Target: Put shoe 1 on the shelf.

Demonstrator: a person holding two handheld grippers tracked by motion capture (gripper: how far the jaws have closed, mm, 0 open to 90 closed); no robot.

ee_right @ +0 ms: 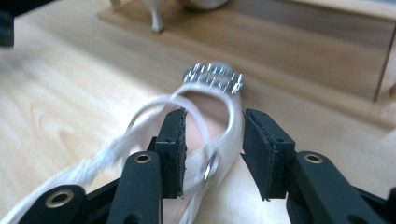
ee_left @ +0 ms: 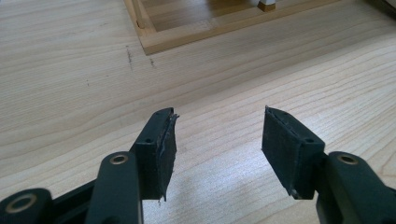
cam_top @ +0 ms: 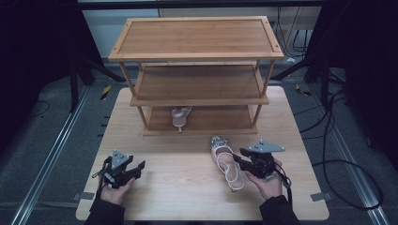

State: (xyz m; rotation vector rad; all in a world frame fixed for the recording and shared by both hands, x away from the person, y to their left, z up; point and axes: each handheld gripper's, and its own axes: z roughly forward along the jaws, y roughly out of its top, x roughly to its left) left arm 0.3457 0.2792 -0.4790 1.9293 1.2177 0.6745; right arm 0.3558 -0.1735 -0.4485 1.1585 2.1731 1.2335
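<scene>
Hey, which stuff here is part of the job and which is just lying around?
Likely in play:
- shoe on the table
- shoe on the bottom shelf
- wooden rack
- right gripper, open at the shoe
- left gripper, open

Just about:
- cables on the floor

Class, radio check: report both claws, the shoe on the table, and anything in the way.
Left claw open over bare table. Right claw open, straddling the shoe edge. Second shoe on rack bottom shelf. Path clear.
</scene>
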